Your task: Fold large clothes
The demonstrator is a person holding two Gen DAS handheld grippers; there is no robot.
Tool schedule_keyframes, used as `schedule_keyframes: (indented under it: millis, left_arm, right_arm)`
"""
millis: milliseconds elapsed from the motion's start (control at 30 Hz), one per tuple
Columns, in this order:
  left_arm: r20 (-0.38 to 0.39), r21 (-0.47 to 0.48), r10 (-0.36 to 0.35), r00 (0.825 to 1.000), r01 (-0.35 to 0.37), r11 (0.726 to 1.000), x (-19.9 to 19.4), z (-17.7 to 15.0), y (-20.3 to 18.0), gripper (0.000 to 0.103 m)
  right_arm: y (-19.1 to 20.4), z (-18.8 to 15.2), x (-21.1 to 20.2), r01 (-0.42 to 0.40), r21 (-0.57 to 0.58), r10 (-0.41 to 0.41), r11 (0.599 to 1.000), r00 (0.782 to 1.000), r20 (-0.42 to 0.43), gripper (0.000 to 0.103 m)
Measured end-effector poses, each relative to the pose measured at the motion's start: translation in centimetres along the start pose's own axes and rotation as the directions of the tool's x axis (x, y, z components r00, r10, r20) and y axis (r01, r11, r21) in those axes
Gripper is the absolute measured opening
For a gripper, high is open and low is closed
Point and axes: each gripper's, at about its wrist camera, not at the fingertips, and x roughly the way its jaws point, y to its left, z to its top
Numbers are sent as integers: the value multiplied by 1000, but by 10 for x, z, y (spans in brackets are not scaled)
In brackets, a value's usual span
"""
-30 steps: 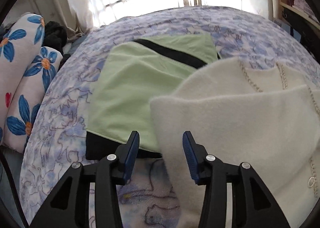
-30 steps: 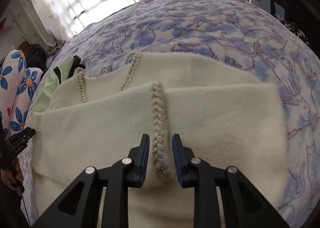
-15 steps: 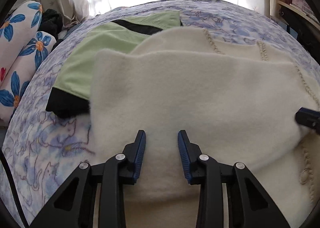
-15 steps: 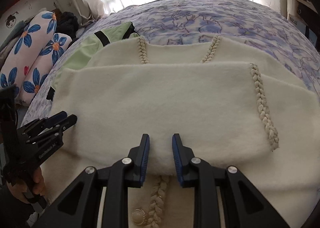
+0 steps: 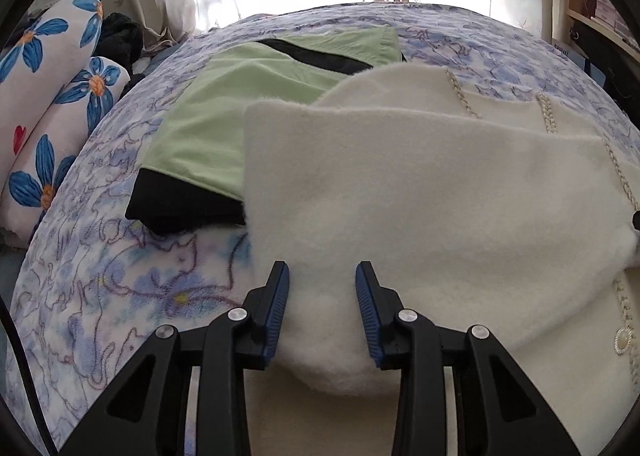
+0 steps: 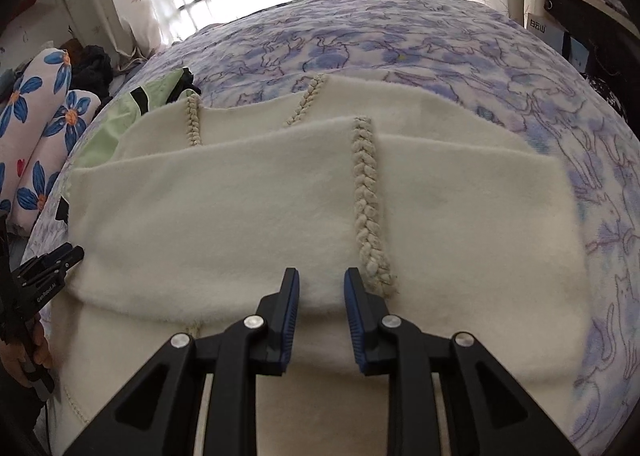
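A bed with a blue-and-lilac printed blanket (image 5: 120, 288) fills both views, and everything else sits on or beside it. Spread across the near half of the blanket lies the cream fleece garment (image 6: 248, 208), folded over on itself so that an upper layer ends in a rounded fold close to both grippers; braided cream trim (image 6: 366, 200) runs down its front. At the garment's far left corner, partly tucked under it, is a folded light-green cloth with black bands (image 5: 224, 112). Off the blanket's left edge lean two white pillows with blue flowers (image 5: 44, 104).

The left gripper (image 5: 322, 296) hovers over the garment's left part, its blue-padded fingers (image 5: 276, 308) spread moderately with the fold's edge lying between them; whether the pads actually press the fleece is hard to judge from here. The right gripper (image 6: 321, 302) stands over the garment's middle, beside the lower end of the braid, its fingers set a little closer together and parted, nothing pinched between them.
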Motion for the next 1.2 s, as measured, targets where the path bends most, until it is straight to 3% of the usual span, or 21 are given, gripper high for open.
schedule_keyframes:
  millis: [133, 267, 400, 533, 667, 900, 1100, 1200]
  left_arm:
    - [37, -22, -11, 999, 11, 1000, 0, 29, -7, 34]
    - [18, -88, -13, 1000, 15, 996, 23, 61, -6, 34]
    - [-16, -144, -8, 1000, 5, 990, 51, 77, 4, 34]
    - [-11, -130, 10, 1000, -11, 991, 62, 77, 11, 34]
    - [3, -111, -2, 1000, 3, 994, 64, 72, 16, 34]
    - [6, -83, 32, 999, -32, 996, 64, 72, 10, 34]
    - [-11, -36, 39, 999, -40, 999, 60, 71, 7, 35]
    - [-24, -27, 39, 999, -40, 999, 53, 69, 7, 41]
  right_arm:
    - [23, 26, 11, -28, -1, 28, 1000, 999, 17, 23]
    - [47, 55, 33, -45, -17, 46, 999, 999, 18, 23]
    - [46, 72, 56, 29, -30, -29, 999, 999, 14, 23]
    - [7, 77, 60, 116, 10, -116, 993, 993, 24, 23]
    - [-25, 72, 53, 35, 50, -36, 998, 999, 26, 13]
    - [-12, 70, 53, 102, 6, -102, 995, 994, 26, 17]
    - [-12, 67, 45, 92, 49, -93, 995, 995, 18, 17]
    - [-10, 63, 38, 91, 47, -91, 995, 996, 0, 17]
